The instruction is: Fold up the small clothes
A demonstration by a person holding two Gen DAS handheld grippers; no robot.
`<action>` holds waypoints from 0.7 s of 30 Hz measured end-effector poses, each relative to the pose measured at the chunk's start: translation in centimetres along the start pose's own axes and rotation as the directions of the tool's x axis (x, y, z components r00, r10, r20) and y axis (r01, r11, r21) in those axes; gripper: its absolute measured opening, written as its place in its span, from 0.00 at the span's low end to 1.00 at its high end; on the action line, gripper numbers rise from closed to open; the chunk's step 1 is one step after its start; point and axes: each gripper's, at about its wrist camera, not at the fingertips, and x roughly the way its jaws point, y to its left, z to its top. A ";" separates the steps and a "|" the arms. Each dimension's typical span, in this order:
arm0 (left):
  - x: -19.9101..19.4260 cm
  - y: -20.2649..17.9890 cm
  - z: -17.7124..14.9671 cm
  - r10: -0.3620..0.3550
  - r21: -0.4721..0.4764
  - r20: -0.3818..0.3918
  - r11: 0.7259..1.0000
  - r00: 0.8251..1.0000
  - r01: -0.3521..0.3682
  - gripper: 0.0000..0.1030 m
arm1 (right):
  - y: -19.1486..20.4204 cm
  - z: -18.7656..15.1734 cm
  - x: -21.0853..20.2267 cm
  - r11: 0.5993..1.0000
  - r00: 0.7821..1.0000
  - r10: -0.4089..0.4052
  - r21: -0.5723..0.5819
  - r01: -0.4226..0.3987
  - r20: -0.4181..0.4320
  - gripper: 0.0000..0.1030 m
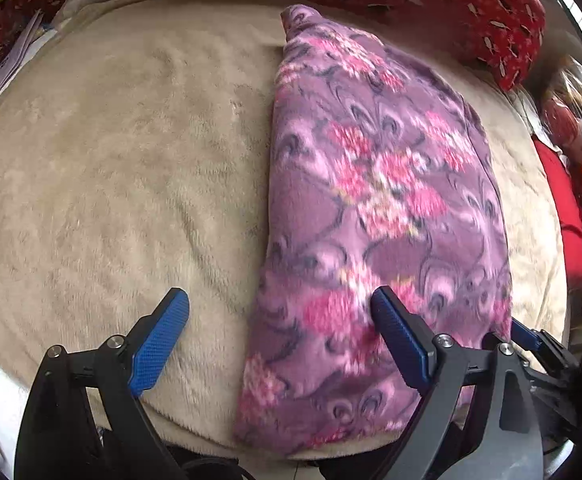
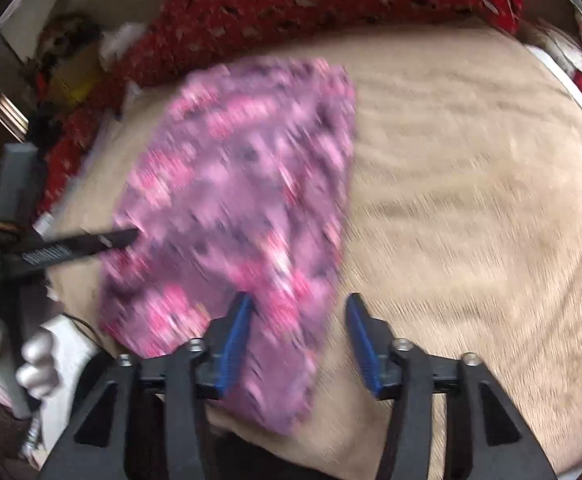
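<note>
Purple floral fleece garment (image 1: 387,200) folded lengthwise on beige blanket (image 1: 123,168), right of centre. Left hand-held gripper (image 1: 279,312) gaping, empty, astride garment's left edge at 6 o'clock. Right hand-held gripper (image 2: 297,312) parted, empty, over garment's right edge. Risk: pinching blanket pile along with fleece drags fold askew.

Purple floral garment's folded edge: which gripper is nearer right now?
Left. Left gripper straddles the purple floral garment's folded edge; right gripper sits over its opposite side.
</note>
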 end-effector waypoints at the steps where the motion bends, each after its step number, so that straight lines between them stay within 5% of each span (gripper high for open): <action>1: 0.0 0.0 -0.5 0.003 0.006 -0.005 1.000 1.000 -0.003 0.91 | -0.4 -0.7 0.2 1.000 1.000 -0.006 0.007 0.006 -0.008 0.57; 12: -1.2 1.0 -5.9 0.069 0.043 0.011 0.997 0.998 -0.070 0.91 | -0.2 -2.8 -0.8 0.996 0.998 -0.064 0.061 0.065 -0.010 0.70; 21: -4.9 1.8 -9.3 0.139 0.061 0.148 0.987 0.979 -0.150 0.91 | 1.0 -4.2 -4.4 0.991 0.990 -0.120 0.070 0.115 0.073 0.73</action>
